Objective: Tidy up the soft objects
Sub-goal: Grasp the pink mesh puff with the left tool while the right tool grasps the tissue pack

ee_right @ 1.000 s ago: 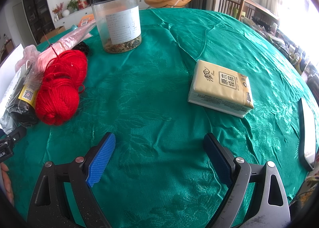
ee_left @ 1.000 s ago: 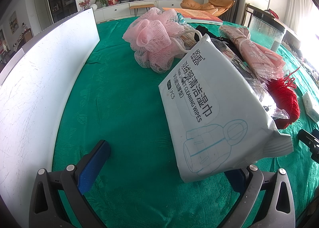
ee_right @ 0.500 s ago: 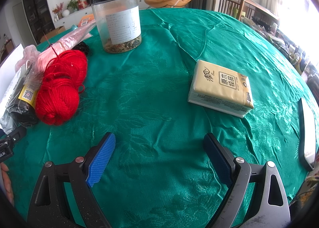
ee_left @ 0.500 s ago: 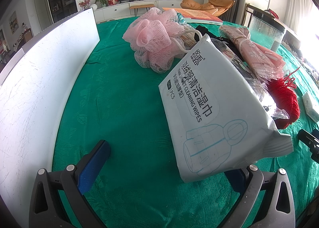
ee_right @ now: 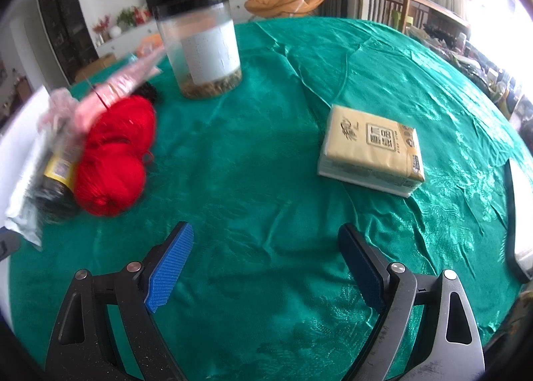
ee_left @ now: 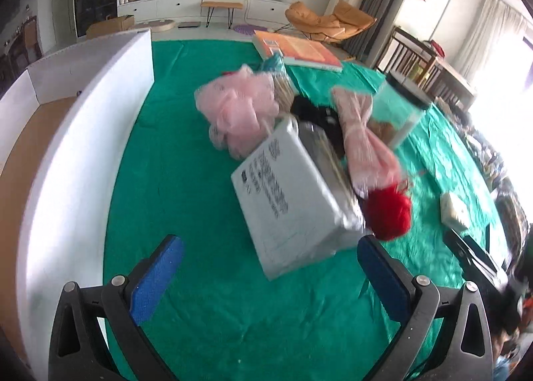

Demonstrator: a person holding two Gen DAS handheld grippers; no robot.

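Note:
In the left wrist view my left gripper (ee_left: 269, 274) is open and empty, above the green cloth, just short of a grey pack of wet wipes (ee_left: 286, 197). Behind the pack lie a pink bath puff (ee_left: 240, 114), a pink wrapped bundle (ee_left: 363, 134) and red yarn (ee_left: 389, 211). In the right wrist view my right gripper (ee_right: 266, 261) is open and empty over bare cloth. The red yarn (ee_right: 113, 154) lies to its left and a yellow tissue pack (ee_right: 373, 144) to its right.
A white box (ee_left: 80, 134) with a brown floor stands along the left. A clear jar with a black lid (ee_right: 200, 51) stands behind the yarn. An orange book (ee_left: 296, 51) lies at the far side. A dark flat object (ee_right: 513, 214) lies at the table's right edge.
My left gripper has risen and pulled back from the wipes pack, so more of the table and the box's inside shows. My right gripper has shifted slightly; both views are blurred by motion.

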